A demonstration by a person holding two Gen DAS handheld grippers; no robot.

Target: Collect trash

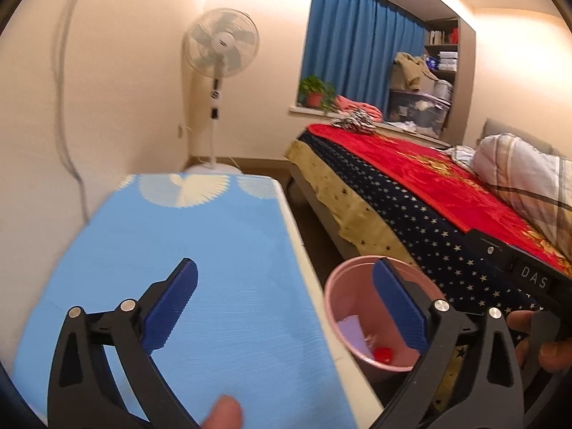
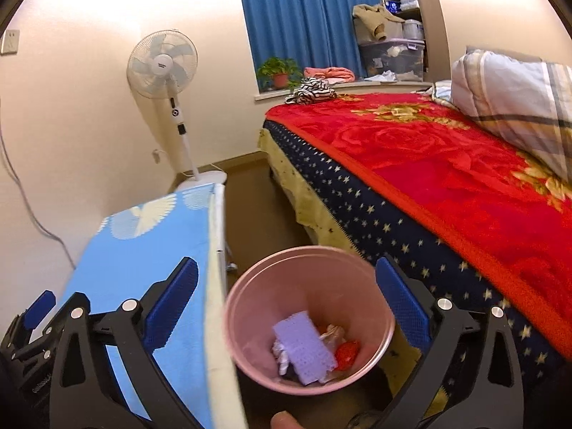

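A pink round bin stands on the floor between the blue table and the bed. Inside lie a lilac perforated sponge, a red scrap and pale crumpled bits. My right gripper hovers above the bin, open, with nothing between its blue pads. My left gripper is open too, over the table's right edge; the bin shows under its right finger. In the right wrist view the left gripper appears at the lower left.
A table with a blue patterned cloth runs along the wall on the left. A bed with a red blanket and a pillow fills the right. A standing fan is in the far corner. A hand holds the other gripper.
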